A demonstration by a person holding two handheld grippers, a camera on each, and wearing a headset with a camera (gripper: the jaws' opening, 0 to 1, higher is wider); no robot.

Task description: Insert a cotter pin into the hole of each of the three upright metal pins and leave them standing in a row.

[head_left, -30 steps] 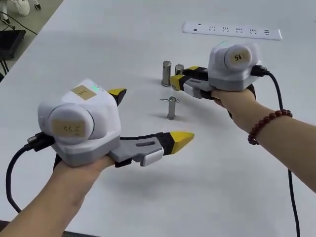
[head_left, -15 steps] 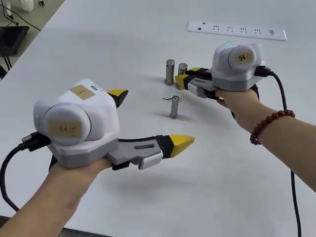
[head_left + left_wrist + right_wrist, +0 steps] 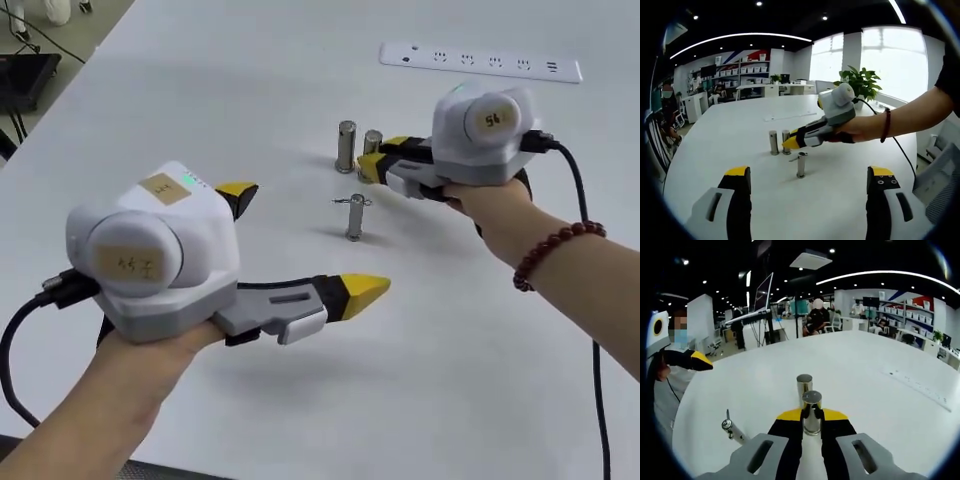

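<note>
On the white workbench (image 3: pixel 180 90), the front metal pin (image 3: pixel 355 222) is standing upright with a cotter pin (image 3: pixel 347 201) lying crosswise through its head. Just behind the front metal pin, two more are standing side by side, almost touching: the left rear pin (image 3: pixel 346 146) and the right rear pin (image 3: pixel 372 141). The right gripper (image 3: pixel 372 166) is reaching in from behind and to the right of the front metal pin. Its jaws are drawn narrow and pinching the right rear pin low on its shaft, with a yellow tip pressing on each side in the right gripper view. The left gripper (image 3: pixel 300 238) is hovering in front of the front metal pin and to its left, well apart from it. Its jaws are spread wide and gripping nothing. A white power strip (image 3: pixel 480 62) is lying well beyond the front metal pin.
</note>
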